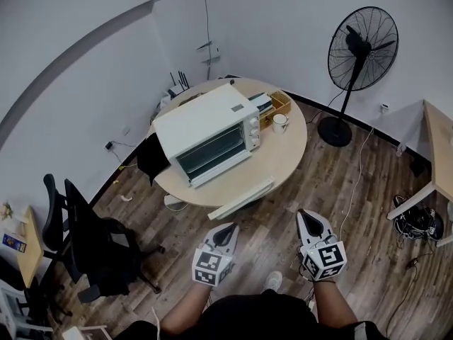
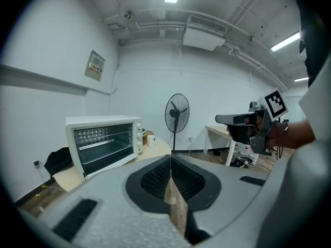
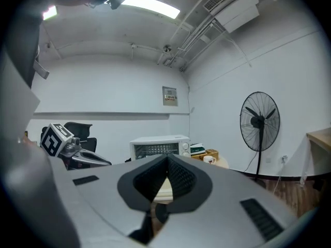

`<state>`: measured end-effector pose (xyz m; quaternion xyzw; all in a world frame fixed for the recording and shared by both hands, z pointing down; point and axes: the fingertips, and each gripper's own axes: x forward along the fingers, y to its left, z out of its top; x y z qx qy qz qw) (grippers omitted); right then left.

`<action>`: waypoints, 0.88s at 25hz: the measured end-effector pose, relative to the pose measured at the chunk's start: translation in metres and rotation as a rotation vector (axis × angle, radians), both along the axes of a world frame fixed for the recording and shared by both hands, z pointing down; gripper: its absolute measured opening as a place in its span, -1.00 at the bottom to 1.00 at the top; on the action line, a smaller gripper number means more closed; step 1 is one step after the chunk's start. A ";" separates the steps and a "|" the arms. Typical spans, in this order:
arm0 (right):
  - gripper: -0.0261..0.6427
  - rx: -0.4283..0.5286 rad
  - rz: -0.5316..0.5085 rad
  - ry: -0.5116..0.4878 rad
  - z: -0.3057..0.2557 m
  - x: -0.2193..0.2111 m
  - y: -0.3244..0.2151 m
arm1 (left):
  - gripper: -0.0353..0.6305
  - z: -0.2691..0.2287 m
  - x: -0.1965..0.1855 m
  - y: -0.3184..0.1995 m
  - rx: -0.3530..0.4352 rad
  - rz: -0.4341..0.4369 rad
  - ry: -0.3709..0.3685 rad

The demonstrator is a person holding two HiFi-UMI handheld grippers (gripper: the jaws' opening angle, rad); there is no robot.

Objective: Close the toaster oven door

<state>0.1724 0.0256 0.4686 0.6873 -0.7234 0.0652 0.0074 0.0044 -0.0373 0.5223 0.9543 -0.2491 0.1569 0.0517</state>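
Observation:
A white toaster oven (image 1: 211,127) stands on a round wooden table (image 1: 283,158) ahead of me. Its door (image 1: 221,171) hangs open and lies flat in front of the dark cavity, where racks show in the left gripper view (image 2: 101,141). The oven also shows in the right gripper view (image 3: 158,148). My left gripper (image 1: 230,227) and right gripper (image 1: 308,213) hover over the wooden floor, short of the table and apart from the oven. Both are shut with nothing between the pads (image 2: 178,177) (image 3: 178,177).
A white mug (image 1: 280,122) and a wooden box (image 1: 277,105) sit right of the oven. A long white bar (image 1: 241,198) lies at the table's near edge. Black office chairs (image 1: 92,239) stand left, a pedestal fan (image 1: 357,55) and a wooden desk (image 1: 439,154) right.

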 end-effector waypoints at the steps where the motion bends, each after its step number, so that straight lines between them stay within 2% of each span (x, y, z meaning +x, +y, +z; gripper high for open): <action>1: -0.93 -0.004 -0.016 0.000 0.001 0.004 -0.006 | -0.87 0.001 0.004 -0.005 -0.002 -0.017 -0.001; 7: -0.93 -0.026 -0.124 -0.018 0.011 0.018 -0.032 | -0.87 0.000 0.021 -0.024 -0.001 -0.095 -0.022; 13: -0.93 -0.040 -0.232 -0.041 0.023 0.012 -0.052 | -0.87 0.000 0.026 -0.038 0.013 -0.149 -0.050; 22: -0.93 -0.074 -0.311 -0.020 0.033 -0.003 -0.090 | -0.87 0.017 0.000 -0.061 0.025 -0.217 -0.139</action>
